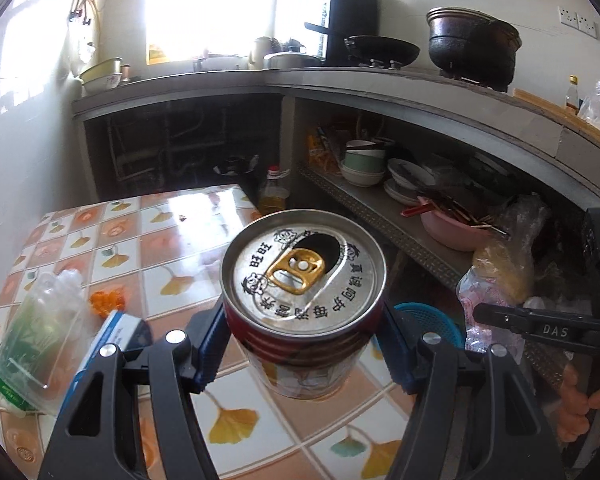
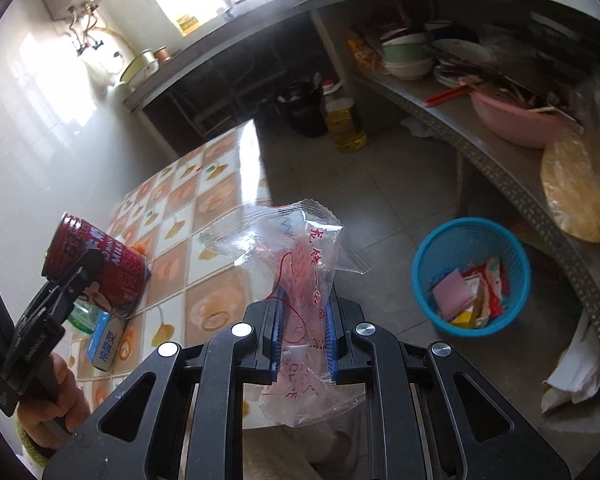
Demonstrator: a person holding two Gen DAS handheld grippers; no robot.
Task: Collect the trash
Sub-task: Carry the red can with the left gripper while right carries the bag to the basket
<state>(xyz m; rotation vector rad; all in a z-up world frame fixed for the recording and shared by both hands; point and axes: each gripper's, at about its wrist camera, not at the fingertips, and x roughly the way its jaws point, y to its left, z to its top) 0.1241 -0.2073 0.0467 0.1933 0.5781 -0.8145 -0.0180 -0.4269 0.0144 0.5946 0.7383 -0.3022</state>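
My left gripper (image 1: 302, 354) is shut on a red drink can (image 1: 304, 276), opened, silver top with a gold tab, held upright above the tiled table (image 1: 168, 232). The can and left gripper also show in the right wrist view (image 2: 100, 264). My right gripper (image 2: 304, 336) is shut on a clear plastic wrapper with red print (image 2: 300, 256), held past the table's right edge. A blue trash basket (image 2: 472, 276) with paper scraps stands on the floor to the right. In the left view its rim (image 1: 428, 316) shows behind the can.
On the table lie a clear-green plastic bag (image 1: 32, 340), a blue-white small box (image 1: 116, 332) and an orange scrap (image 1: 108, 300). A low shelf (image 2: 500, 168) holds bowls and a pink basin (image 2: 520, 120). An oil bottle (image 2: 344, 120) stands on the floor.
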